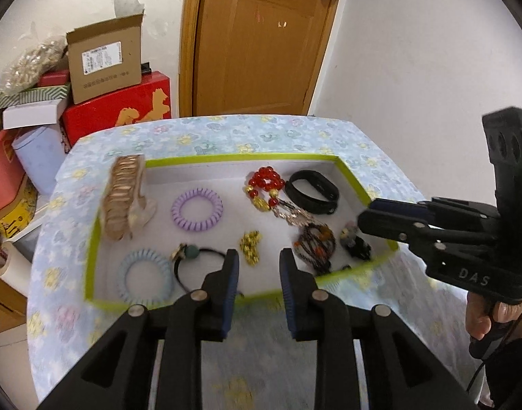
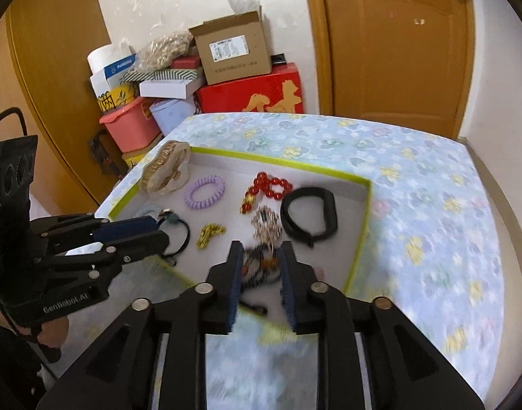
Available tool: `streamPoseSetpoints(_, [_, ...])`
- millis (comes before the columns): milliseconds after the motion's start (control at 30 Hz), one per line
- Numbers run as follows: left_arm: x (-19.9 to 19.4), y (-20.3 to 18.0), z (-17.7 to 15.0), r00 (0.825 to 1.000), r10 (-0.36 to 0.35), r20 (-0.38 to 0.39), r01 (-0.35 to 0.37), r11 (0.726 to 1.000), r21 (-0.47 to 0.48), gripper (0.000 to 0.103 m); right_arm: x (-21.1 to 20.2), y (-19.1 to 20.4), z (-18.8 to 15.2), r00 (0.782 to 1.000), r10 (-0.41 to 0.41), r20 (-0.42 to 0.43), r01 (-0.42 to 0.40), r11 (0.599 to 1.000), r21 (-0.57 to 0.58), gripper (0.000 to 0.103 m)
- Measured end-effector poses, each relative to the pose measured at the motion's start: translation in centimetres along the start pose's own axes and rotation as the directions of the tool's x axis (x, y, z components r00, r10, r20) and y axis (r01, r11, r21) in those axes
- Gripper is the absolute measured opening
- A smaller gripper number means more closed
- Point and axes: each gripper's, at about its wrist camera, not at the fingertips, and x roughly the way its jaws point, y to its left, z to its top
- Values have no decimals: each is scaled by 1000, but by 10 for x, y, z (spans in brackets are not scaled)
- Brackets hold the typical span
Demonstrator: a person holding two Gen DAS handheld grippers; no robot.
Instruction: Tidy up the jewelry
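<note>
A shallow white tray with a green rim (image 1: 227, 159) holds the jewelry: a gold hair claw (image 1: 122, 198), a purple coil tie (image 1: 196, 209), a pale blue coil tie (image 1: 145, 278), a gold chain (image 1: 250, 247), a red bead bracelet (image 1: 264, 184), a black band (image 1: 312, 194) and a dark braided bracelet (image 1: 314, 247). My left gripper (image 1: 259, 259) hangs open over the tray's near edge, nothing between its fingers. My right gripper (image 2: 261, 256) is open too, above the braided bracelet (image 2: 262, 263), which lies blurred on the tray floor. From the left wrist view the right gripper (image 1: 365, 213) sits over the tray's right rim.
The tray rests on a table under a pale blue floral cloth (image 1: 295, 130). Behind the table's left side stand stacked boxes: a red one (image 1: 117, 112), a cardboard one (image 1: 104, 58) and a pink tub (image 2: 131, 130). A wooden door (image 1: 261, 44) is beyond.
</note>
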Motion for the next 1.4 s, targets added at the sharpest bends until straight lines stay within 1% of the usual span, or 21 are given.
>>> streamPoseSetpoints(67, [-13,-4,-9,1000,15,9,-15,1000,-4,26,-14,4,-10,1000,-9,9,9,1000,14,36])
streamPoseSetpoints(100, [-18,-5,-13,1000,19,8,-19,1000,-7,26,-21,6,-15,1000,-12,12,12,1000,19,37])
streamPoseSetpoints(233, [-42,-12,-35,998,56,17,-56,998,-13,26,-46,17,-39,999,-28,21,27,999,30,37])
streamPoseSetpoints(433, [-72,-16,-63,996,86,30,-85,995,-54,26,-76,36,-70,998,-60,29,59,998,29,38])
streamPoseSetpoints(600, [-89,-21,-83,993,115,33,-112,990,-80,26,-97,50,-92,995,-94,38,93,996,17,38])
streamPoseSetpoints(800, [-100,-25,-104,990,140,19,-138,987,-83,26,-110,62,-111,992,-119,35,118,993,15,38])
streamPoseSetpoints(1033, [-101,-26,-113,990,138,7,-136,985,-102,26,-109,65,-120,992,-121,15,121,993,9,38])
streamPoseSetpoints(1400, [-94,-25,-111,989,149,4,-148,984,-101,26,-103,64,-118,991,-131,4,131,991,6,38])
